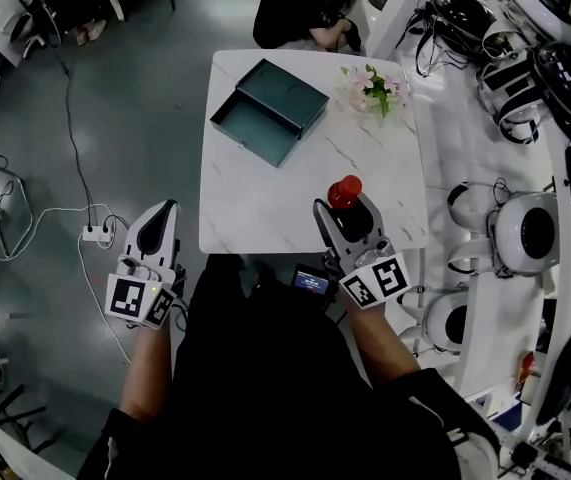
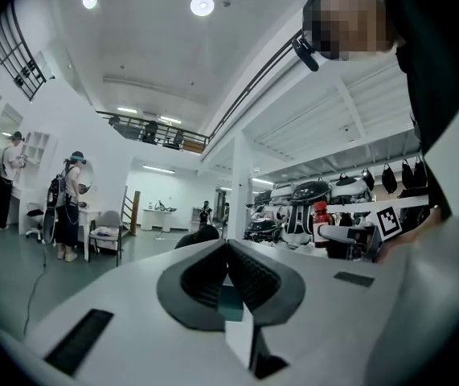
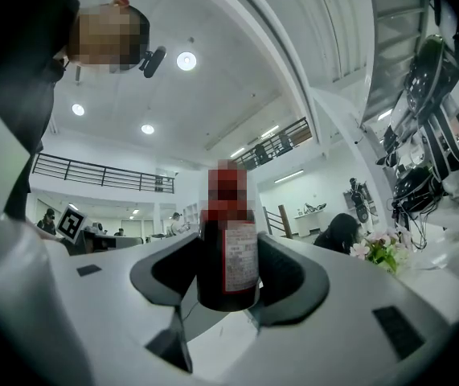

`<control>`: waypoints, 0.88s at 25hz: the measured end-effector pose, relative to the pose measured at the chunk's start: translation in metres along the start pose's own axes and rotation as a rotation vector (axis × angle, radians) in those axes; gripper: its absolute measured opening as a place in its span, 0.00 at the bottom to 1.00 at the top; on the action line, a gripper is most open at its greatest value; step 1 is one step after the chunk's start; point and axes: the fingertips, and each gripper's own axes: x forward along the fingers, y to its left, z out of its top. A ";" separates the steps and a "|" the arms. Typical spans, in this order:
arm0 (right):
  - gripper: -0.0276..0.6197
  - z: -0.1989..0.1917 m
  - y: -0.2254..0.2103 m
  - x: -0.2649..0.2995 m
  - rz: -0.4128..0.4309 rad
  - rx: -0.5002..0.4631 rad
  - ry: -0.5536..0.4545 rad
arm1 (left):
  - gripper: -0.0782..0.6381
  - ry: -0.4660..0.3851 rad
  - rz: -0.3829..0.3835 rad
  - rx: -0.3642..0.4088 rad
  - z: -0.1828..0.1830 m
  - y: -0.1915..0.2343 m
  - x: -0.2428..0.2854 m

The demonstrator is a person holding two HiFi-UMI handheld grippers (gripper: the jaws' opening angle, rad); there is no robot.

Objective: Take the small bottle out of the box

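Here, right tongs (image 3: 231, 256) tight on small bottle (image 1: 344, 192); left tongs (image 2: 227, 252) together, empty.

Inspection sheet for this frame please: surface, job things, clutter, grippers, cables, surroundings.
Surface: white marbled table, mostly bare.
Job's things: small bottle, red cap, out of the box and held above the table's near edge. The box is open at the far left and looks empty, its lid resting against it.
Clutter: flowers at the far right corner.
Grippers: right gripper shut on the small bottle. Left gripper off the table's left side, jaws together, nothing held.
Cables: power strip and white leads on the floor at left.
Surroundings: seated person beyond the table, headsets on shelving at right.
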 end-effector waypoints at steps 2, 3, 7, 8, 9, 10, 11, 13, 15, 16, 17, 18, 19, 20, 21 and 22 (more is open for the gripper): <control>0.41 -0.001 0.000 0.002 -0.003 -0.007 0.007 | 0.13 0.002 -0.003 0.001 0.000 -0.001 -0.001; 0.41 -0.002 0.000 0.003 -0.006 -0.011 0.011 | 0.13 0.002 -0.003 0.000 0.000 -0.002 -0.001; 0.41 -0.001 -0.001 0.006 -0.005 -0.013 0.013 | 0.13 0.011 0.004 -0.010 -0.004 -0.001 -0.004; 0.41 -0.001 -0.001 0.007 -0.004 -0.012 0.013 | 0.13 0.014 0.005 -0.013 -0.004 -0.001 -0.005; 0.41 -0.001 -0.001 0.007 -0.003 -0.011 0.013 | 0.13 0.016 0.005 -0.014 -0.005 -0.001 -0.006; 0.41 -0.001 -0.001 0.007 -0.002 -0.009 0.014 | 0.13 0.017 0.005 -0.015 -0.005 -0.002 -0.006; 0.41 -0.001 -0.001 0.007 -0.002 -0.008 0.015 | 0.13 0.017 0.005 -0.017 -0.005 -0.002 -0.006; 0.41 -0.002 -0.003 0.006 -0.006 -0.002 0.018 | 0.13 0.019 0.000 -0.023 -0.006 -0.004 -0.005; 0.41 -0.003 -0.004 0.005 -0.010 0.000 0.020 | 0.13 0.024 -0.008 -0.025 -0.008 -0.006 -0.003; 0.41 -0.003 -0.004 0.004 -0.012 0.001 0.021 | 0.13 0.026 -0.013 -0.025 -0.008 -0.007 -0.001; 0.41 -0.004 -0.005 0.003 -0.014 0.002 0.022 | 0.13 0.027 -0.018 -0.025 -0.009 -0.008 0.000; 0.41 -0.005 -0.006 0.002 -0.017 0.004 0.023 | 0.13 0.027 -0.022 -0.025 -0.009 -0.009 0.002; 0.41 -0.006 -0.007 0.000 -0.020 0.007 0.025 | 0.13 0.027 -0.027 -0.025 -0.010 -0.010 0.003; 0.41 -0.007 -0.008 -0.001 -0.024 0.011 0.027 | 0.13 0.028 -0.031 -0.025 -0.010 -0.011 0.005; 0.41 -0.008 -0.010 -0.001 -0.028 0.015 0.029 | 0.13 0.030 -0.036 -0.025 -0.011 -0.012 0.006; 0.41 -0.009 -0.011 -0.002 -0.031 0.019 0.031 | 0.13 0.032 -0.038 -0.026 -0.012 -0.012 0.007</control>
